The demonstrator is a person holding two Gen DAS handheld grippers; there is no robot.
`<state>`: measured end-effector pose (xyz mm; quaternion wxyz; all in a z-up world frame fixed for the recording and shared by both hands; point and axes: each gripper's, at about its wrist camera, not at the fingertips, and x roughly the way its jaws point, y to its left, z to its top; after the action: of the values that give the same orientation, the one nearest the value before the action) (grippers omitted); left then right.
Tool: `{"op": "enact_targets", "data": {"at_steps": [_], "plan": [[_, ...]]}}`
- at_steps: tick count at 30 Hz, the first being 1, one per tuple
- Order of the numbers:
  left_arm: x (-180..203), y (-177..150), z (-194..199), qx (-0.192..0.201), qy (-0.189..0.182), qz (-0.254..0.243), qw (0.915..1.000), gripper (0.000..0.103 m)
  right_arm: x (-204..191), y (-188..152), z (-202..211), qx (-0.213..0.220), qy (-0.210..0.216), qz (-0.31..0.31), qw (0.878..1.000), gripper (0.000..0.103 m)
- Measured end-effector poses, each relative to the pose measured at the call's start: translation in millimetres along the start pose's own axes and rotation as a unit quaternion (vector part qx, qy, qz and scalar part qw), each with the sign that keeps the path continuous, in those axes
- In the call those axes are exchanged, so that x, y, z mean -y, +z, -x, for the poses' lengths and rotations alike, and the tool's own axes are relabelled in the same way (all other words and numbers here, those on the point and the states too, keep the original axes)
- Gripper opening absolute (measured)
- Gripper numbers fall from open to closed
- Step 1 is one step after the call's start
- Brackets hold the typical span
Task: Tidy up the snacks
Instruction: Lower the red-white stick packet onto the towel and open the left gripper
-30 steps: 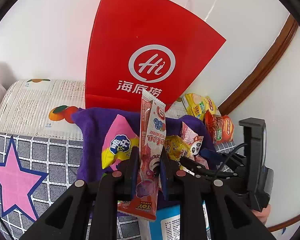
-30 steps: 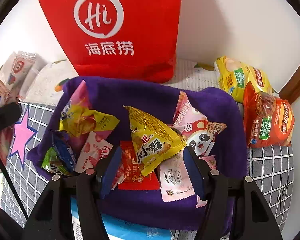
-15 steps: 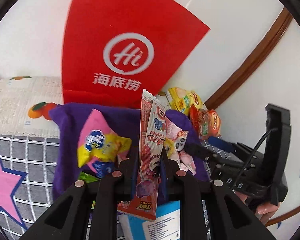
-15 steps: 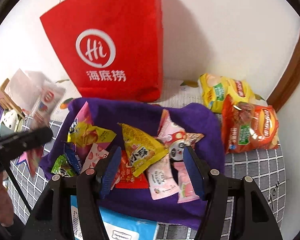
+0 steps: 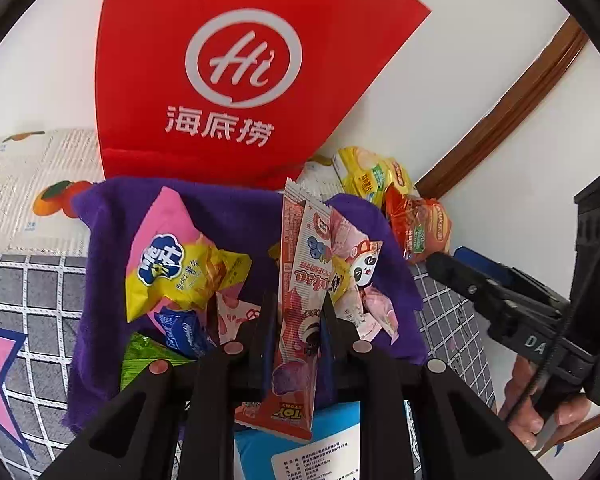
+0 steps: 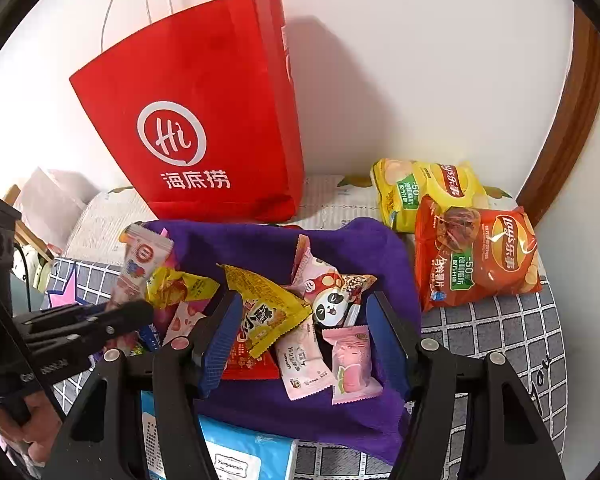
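Observation:
My left gripper [image 5: 296,312] is shut on a long red-and-white snack stick packet [image 5: 300,280], held upright above a purple cloth [image 5: 228,208] covered with several small snack packets. The packet also shows in the right wrist view [image 6: 138,264], with the left gripper [image 6: 140,312] below it. My right gripper [image 6: 300,340] is open and empty, hovering over a yellow triangular packet [image 6: 264,304] and a panda packet [image 6: 328,300] on the cloth [image 6: 260,240]. A red paper bag [image 6: 204,120] stands behind the cloth against the wall; it also shows in the left wrist view [image 5: 240,80].
Yellow [image 6: 424,188] and orange [image 6: 476,256] chip bags lie right of the cloth. A blue tissue pack [image 6: 240,452] lies at the cloth's near edge. A wooden frame [image 6: 572,128] runs along the right wall. The bedding is grey checked with a pink star [image 5: 0,364].
The left gripper has carried the stick packet to the right and closer to the red bag. The right gripper has pulled back and up from the snacks, still open.

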<state>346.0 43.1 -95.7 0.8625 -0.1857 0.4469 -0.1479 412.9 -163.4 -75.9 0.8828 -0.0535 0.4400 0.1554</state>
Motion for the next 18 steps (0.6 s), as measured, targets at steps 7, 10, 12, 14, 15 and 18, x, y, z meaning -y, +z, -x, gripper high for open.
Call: {"op": "enact_targets", "data": {"at_steps": [7, 10, 12, 14, 15, 18], "plan": [[4.2, -1.1, -8.7, 0.003, 0.015, -0.011, 0.9998, 0.019, 1.9, -0.2, 0.3, 0.001, -0.002, -0.001, 1.000, 0.064], [3.9, -1.6, -14.5, -0.002, 0.008, -0.004, 1.0000, 0.019, 1.3, 0.1, 0.2, 0.001, -0.004, 0.001, 1.000, 0.064], [3.8, -2.2, -19.9, -0.007, 0.003, 0.001, 1.0000, 0.019, 0.6, 0.2, 0.3, 0.000, -0.005, 0.004, 1.000, 0.064], [4.0, -2.8, -23.8, -0.011, 0.003, 0.003, 0.9999, 0.019, 0.0, 0.3, 0.6, 0.001, -0.006, 0.004, 1.000, 0.064], [3.9, -2.9, -24.4, -0.013, 0.004, 0.003, 0.9999, 0.019, -0.2, 0.2, 0.8, 0.001, -0.006, 0.004, 1.000, 0.064], [3.6, -3.5, -26.9, -0.017, 0.003, 0.006, 0.9998, 0.019, -0.5, 0.3, 0.6, 0.000, -0.006, 0.004, 1.000, 0.064]]}}
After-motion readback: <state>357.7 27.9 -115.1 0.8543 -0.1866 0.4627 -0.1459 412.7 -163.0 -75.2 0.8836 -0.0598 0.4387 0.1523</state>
